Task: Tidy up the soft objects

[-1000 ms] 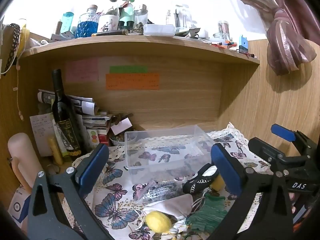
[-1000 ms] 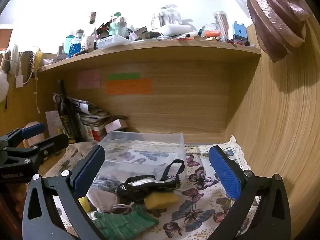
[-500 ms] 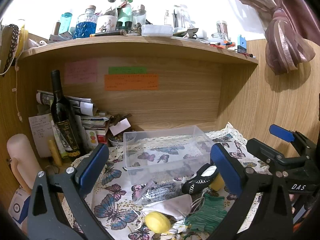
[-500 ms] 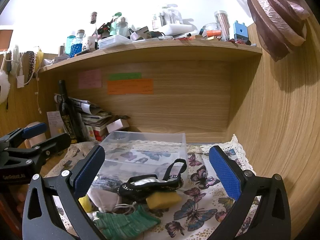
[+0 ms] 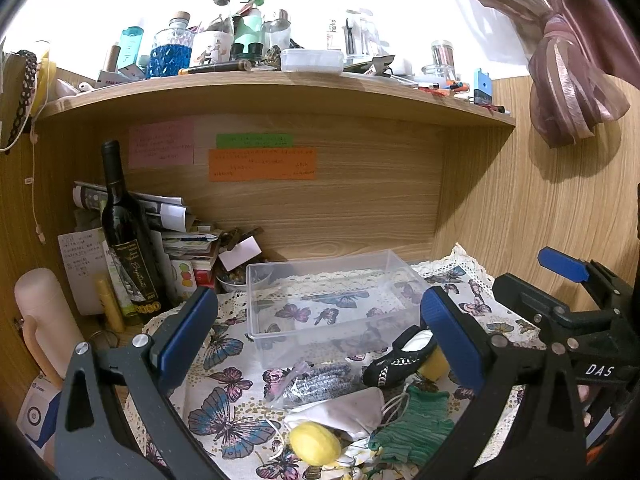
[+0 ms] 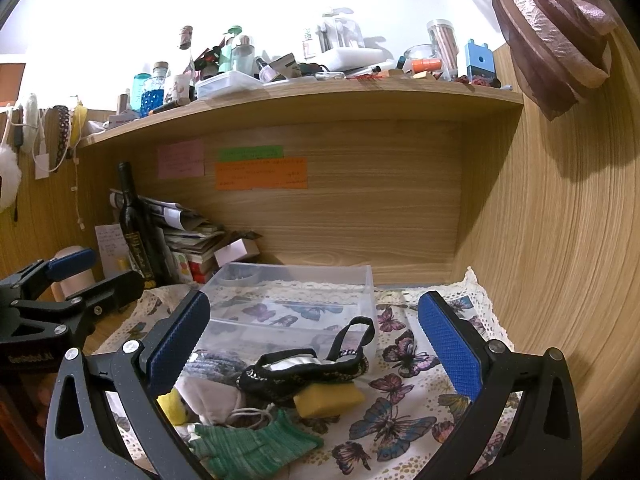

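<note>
Over the last second almost nothing has changed: you only drift a touch, so sorting has not begun. Your left gripper (image 5: 316,338) and right gripper (image 6: 312,344) both hang with jaws spread wide, holding nothing. The clear plastic bin (image 5: 332,300) sits empty on the butterfly-print cloth (image 5: 224,416), and the black beaded pouch (image 6: 304,372), yellow sponge (image 6: 328,398) and green knitted cloth (image 6: 252,446) lie heaped just before it.

Wide-open right tool (image 6: 314,340) above black pouch (image 6: 304,372), yellow sponge (image 6: 328,398), green cloth (image 6: 256,446), before clear bin (image 6: 292,304).
</note>
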Available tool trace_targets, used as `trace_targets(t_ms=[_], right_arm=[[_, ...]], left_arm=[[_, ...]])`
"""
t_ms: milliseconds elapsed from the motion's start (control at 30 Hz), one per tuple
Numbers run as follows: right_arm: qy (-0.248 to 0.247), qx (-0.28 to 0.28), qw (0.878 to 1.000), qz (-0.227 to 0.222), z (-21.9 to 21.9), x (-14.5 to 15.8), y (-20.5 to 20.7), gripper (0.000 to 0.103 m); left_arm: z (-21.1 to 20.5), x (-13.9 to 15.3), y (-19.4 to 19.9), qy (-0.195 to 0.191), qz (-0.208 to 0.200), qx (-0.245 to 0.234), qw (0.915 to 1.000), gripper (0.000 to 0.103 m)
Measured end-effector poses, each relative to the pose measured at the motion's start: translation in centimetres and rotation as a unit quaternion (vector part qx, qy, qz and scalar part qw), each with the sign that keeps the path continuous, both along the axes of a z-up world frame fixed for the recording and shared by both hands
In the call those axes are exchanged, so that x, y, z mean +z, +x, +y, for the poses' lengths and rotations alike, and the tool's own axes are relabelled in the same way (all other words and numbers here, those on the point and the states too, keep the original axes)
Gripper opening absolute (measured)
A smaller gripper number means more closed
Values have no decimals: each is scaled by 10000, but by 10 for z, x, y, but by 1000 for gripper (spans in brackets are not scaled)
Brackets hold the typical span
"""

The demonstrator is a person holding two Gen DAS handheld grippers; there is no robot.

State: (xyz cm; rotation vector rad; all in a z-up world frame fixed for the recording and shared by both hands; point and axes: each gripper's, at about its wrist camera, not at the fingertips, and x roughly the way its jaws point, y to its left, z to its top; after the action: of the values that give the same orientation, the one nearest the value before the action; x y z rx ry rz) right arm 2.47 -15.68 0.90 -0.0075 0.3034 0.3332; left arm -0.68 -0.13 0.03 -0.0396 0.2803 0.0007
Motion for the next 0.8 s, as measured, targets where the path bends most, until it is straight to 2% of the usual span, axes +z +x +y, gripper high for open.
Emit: trace_targets(t_ms=[800], right_arm=[[10, 5, 10000, -24, 1, 1, -1, 103]], left_arm=[[-2, -2, 0, 11, 10, -3, 10000, 103]])
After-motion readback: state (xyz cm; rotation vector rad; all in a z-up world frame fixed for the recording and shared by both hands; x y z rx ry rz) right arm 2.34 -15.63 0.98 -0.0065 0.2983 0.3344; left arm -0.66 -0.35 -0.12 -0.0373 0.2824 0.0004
